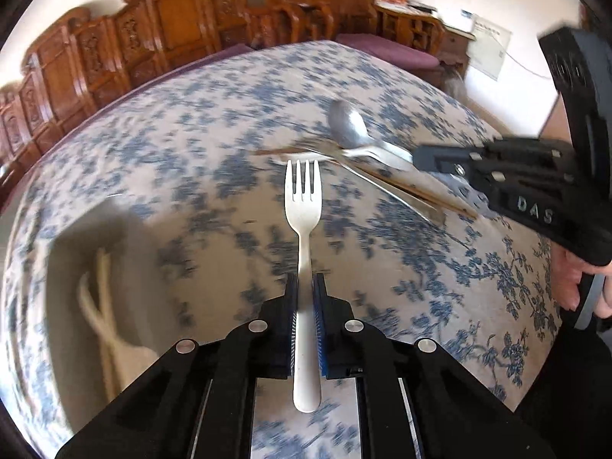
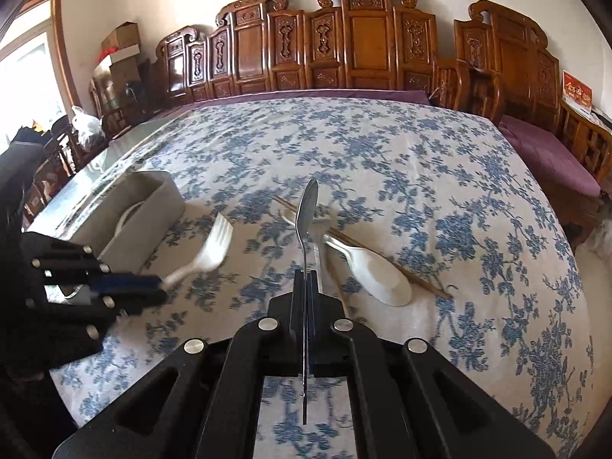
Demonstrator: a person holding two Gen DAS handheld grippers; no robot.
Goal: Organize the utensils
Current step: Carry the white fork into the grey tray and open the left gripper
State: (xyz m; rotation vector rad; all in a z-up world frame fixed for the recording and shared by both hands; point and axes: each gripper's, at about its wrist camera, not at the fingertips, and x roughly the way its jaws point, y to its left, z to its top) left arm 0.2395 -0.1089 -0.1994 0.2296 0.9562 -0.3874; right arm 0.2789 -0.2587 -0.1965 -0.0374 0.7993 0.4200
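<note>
Over floral tablecloth (image 1: 214, 153), both down-tilted hand-held grippers clamping cutlery

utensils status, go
Left gripper shut on white fork. Right gripper shut on metal spoon. Grey bin path clear.

white fork (image 1: 304, 206) and metal spoon (image 2: 308, 206) held aloft.
</note>
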